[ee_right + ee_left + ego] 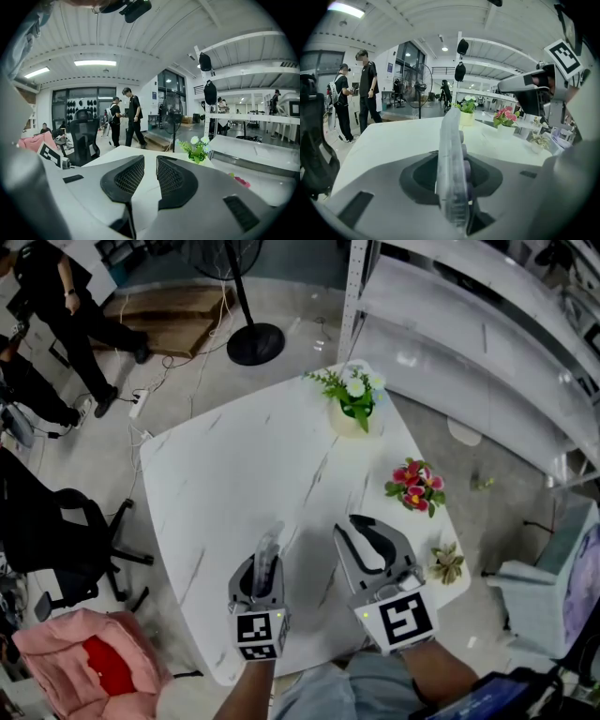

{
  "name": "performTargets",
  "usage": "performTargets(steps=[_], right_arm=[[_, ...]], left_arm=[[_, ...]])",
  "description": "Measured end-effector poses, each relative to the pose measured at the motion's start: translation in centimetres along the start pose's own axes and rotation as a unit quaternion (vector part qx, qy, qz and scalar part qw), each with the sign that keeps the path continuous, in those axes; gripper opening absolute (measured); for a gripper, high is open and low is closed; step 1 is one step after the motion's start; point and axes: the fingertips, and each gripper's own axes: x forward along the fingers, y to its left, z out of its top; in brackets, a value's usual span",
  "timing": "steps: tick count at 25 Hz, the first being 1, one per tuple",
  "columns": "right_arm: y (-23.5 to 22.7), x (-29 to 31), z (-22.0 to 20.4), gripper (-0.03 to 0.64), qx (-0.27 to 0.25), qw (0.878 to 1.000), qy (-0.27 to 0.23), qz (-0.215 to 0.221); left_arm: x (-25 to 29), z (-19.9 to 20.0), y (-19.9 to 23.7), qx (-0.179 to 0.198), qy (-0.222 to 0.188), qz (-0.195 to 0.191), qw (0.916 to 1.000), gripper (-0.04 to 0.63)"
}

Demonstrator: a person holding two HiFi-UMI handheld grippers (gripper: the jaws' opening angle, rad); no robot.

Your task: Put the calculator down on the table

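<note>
The calculator [268,546], a thin pale slab with rounded keys, stands on its edge between the jaws of my left gripper [266,557], which is shut on it just above the white marble table [234,465] near the front edge. In the left gripper view the calculator [452,164] rises edge-on from between the dark pads. My right gripper [362,527] hovers beside it to the right. Its black ribbed pads [171,178] stand a narrow gap apart with nothing between them. My right gripper [525,89] also shows at the upper right of the left gripper view.
A yellow pot of white flowers [352,404] stands at the table's far corner, pink flowers [415,486] and a small succulent [447,563] along its right edge. A black office chair [56,540] and pink cushion [89,662] stand left; a fan base [255,343] and people stand beyond.
</note>
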Motion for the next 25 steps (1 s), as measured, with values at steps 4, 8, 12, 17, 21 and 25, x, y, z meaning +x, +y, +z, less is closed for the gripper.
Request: performTargets(steps=[4,8,12,17,21,25], right_arm=[[-0.2,0.3,-0.3,0.097,0.003,1.0,0.004,0.0],[-0.6,0.5,-0.7,0.097,0.007,1.0,0.009,-0.003],[-0.7,0.7,-0.9,0.097,0.008,1.0,0.012,-0.003],[-0.9,0.9,-1.0,0.097,0.011,1.0,0.016,-0.006],[-1.1,1.0,-1.2,0.095,0.01,1.0,0.017,-0.008],[-1.0,1.2,-1.0,0.095,0.01,1.0,0.016,-0.007]], left_arm=[[0.6,-1.0,-0.1,-0.001,0.021,0.0,0.9998,0.132],[1.0,-1.2,-0.3,0.003,0.031,-0.004,0.9995,0.133],[1.6,-1.4,0.2,-0.004,0.039,0.001,0.9992,0.138],[2.1,-1.7,0.6,-0.01,0.047,0.002,0.9989,0.14],[2.3,-1.6,0.6,-0.008,0.041,0.002,0.9991,0.141],[2.3,-1.4,0.8,-0.004,0.037,0.003,0.9993,0.149]])
